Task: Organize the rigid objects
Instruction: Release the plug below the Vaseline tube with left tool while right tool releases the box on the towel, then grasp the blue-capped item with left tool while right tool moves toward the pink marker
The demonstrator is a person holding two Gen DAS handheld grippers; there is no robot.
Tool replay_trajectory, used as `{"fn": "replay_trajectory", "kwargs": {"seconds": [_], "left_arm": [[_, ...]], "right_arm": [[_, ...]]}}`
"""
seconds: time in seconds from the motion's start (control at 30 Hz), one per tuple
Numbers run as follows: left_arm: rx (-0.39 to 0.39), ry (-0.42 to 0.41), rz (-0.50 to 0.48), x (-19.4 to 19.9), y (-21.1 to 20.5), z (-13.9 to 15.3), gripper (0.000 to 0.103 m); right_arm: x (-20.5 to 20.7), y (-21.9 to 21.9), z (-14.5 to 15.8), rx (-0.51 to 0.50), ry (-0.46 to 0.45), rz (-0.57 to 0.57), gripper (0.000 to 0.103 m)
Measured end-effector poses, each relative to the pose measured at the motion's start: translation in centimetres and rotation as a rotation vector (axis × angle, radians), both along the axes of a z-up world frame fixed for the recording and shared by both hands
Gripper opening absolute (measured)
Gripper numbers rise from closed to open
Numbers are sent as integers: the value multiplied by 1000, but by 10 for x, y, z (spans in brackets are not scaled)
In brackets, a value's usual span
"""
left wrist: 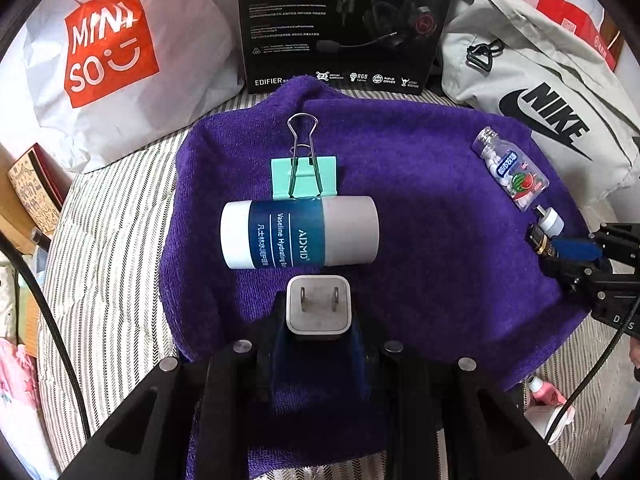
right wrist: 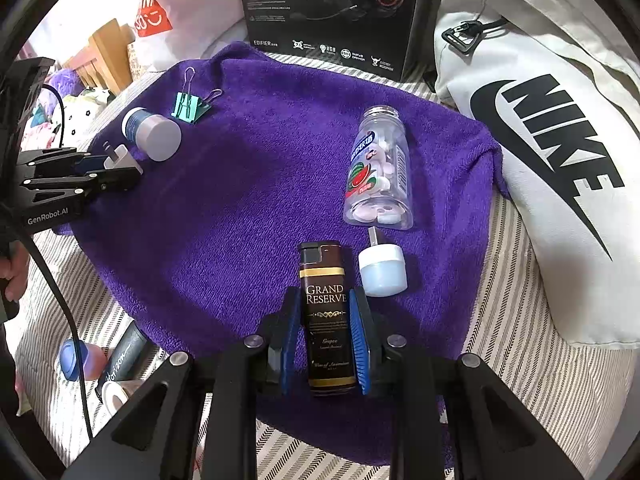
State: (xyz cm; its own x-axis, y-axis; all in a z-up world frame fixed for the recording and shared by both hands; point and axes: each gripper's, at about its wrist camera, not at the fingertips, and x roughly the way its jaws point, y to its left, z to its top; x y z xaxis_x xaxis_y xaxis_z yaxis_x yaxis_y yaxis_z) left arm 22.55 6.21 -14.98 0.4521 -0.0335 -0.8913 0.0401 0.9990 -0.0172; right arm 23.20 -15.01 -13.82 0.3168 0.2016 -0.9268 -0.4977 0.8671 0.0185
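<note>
A purple towel (left wrist: 420, 184) lies spread on a striped bed. My left gripper (left wrist: 319, 314) is shut on a white charger plug (left wrist: 319, 300), prongs facing up, just above the towel. Beyond it lie a blue-and-white Vaseline tube (left wrist: 299, 232) and a green binder clip (left wrist: 304, 176). My right gripper (right wrist: 325, 300) is shut on a brown Grand Reserve lighter (right wrist: 326, 320), which rests on the towel (right wrist: 240, 200). Beside it sits a small white USB light (right wrist: 382, 268), with a clear candy bottle (right wrist: 380, 172) lying beyond. The left gripper (right wrist: 120, 168) also shows at the far left of the right wrist view.
A black Edifier headset box (left wrist: 344, 20) stands at the back, a white Miniso bag (left wrist: 108, 44) to its left, and a grey Nike bag (left wrist: 552, 116) to its right. Small bottles (right wrist: 80, 360) lie off the towel on the striped sheet (left wrist: 108, 240). Cables hang at the left.
</note>
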Motion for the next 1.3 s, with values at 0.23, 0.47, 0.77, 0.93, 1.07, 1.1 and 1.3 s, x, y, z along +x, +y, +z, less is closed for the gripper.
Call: {"fn": "replay_trajectory", "kwargs": {"seconds": [0.23, 0.47, 0.77, 0.93, 1.07, 1.1, 1.3], "left_arm": [[11, 22, -8, 3, -3, 0, 27], [6, 80, -32, -2, -11, -3, 63], [-14, -8, 77, -45, 2, 30, 64], [-32, -53, 53, -89, -9, 50, 64], [-57, -48, 29, -118, -31, 49, 64], [-66, -50, 23, -123, -34, 49, 64], [-120, -35, -23, -131, -61, 41, 64]], "right_arm": [[0, 0, 0, 1, 0, 10, 25], [-2, -3, 0, 52, 37, 26, 48], [-25, -24, 29, 82, 20, -45, 51], [-55, -43, 61, 156, -36, -122, 54], [-82, -53, 77, 198, -73, -157, 57], [-92, -55, 79, 206, -75, -164, 57], [-127, -66, 77, 218, -57, -204, 57]]}}
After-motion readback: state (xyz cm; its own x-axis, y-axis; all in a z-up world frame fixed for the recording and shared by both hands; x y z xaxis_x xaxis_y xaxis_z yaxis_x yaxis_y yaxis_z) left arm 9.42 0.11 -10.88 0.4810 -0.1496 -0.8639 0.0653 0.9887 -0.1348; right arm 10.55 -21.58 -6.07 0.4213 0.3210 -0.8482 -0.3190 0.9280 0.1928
